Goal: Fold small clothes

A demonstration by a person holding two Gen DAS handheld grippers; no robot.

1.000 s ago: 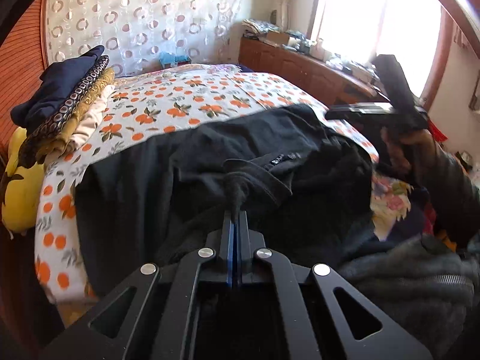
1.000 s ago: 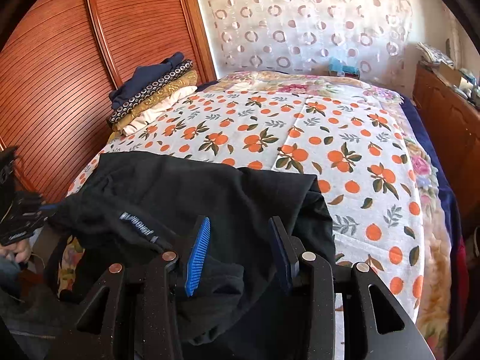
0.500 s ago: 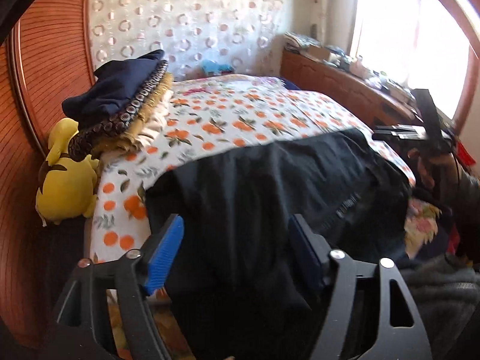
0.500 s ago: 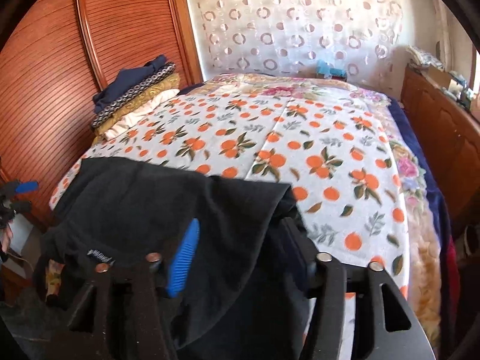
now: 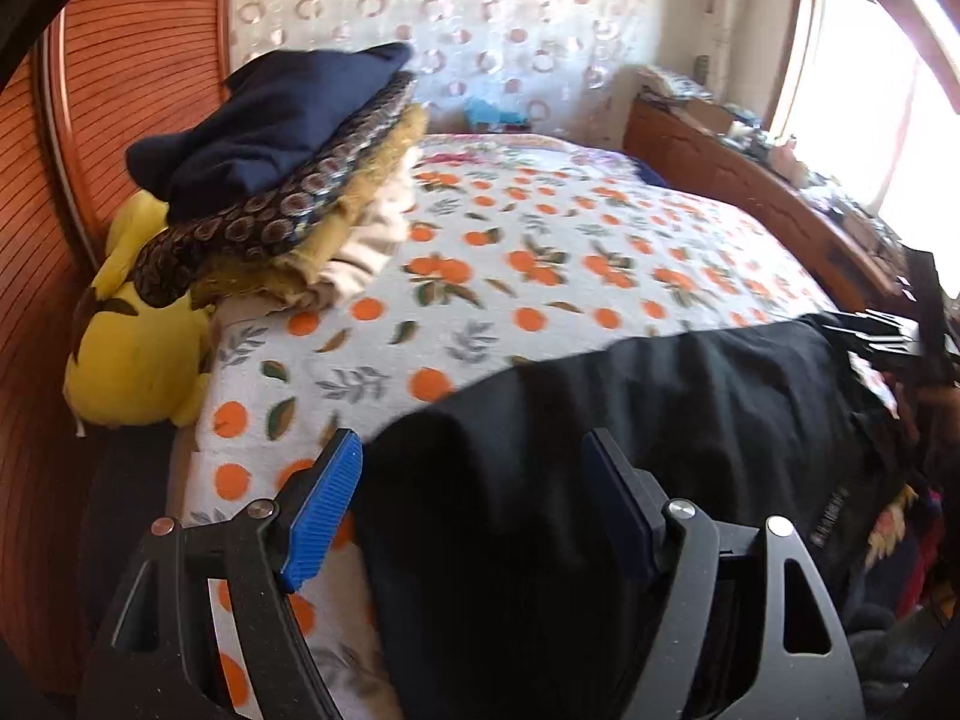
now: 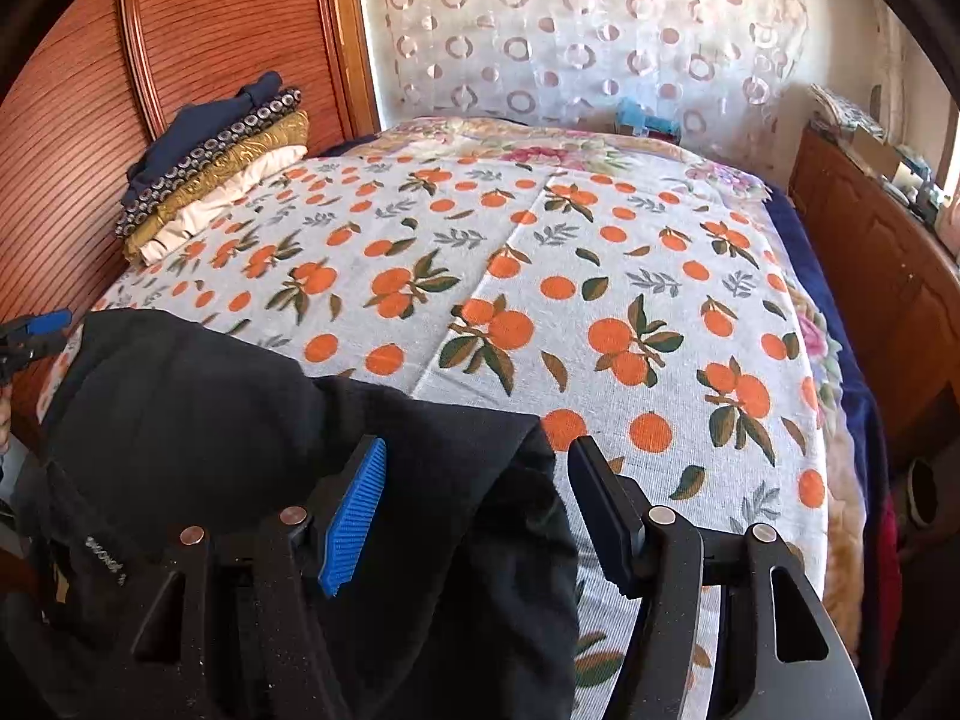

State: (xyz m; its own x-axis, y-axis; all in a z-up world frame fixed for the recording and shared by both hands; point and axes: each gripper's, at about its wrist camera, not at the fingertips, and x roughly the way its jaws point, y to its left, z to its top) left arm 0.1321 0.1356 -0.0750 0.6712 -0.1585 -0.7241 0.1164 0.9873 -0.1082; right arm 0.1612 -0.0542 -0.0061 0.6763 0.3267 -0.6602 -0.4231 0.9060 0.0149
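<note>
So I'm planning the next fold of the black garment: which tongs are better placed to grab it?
Left, narrowly. The left tongs are open with the garment filling the gap; the right tongs are open over its corner, half over bedsheet.

black garment | rumpled | draped over bed's near edge

Orange-print bedspread, reddish slatted headboard, circle-patterned curtain, bright window, wooden dresser
</note>
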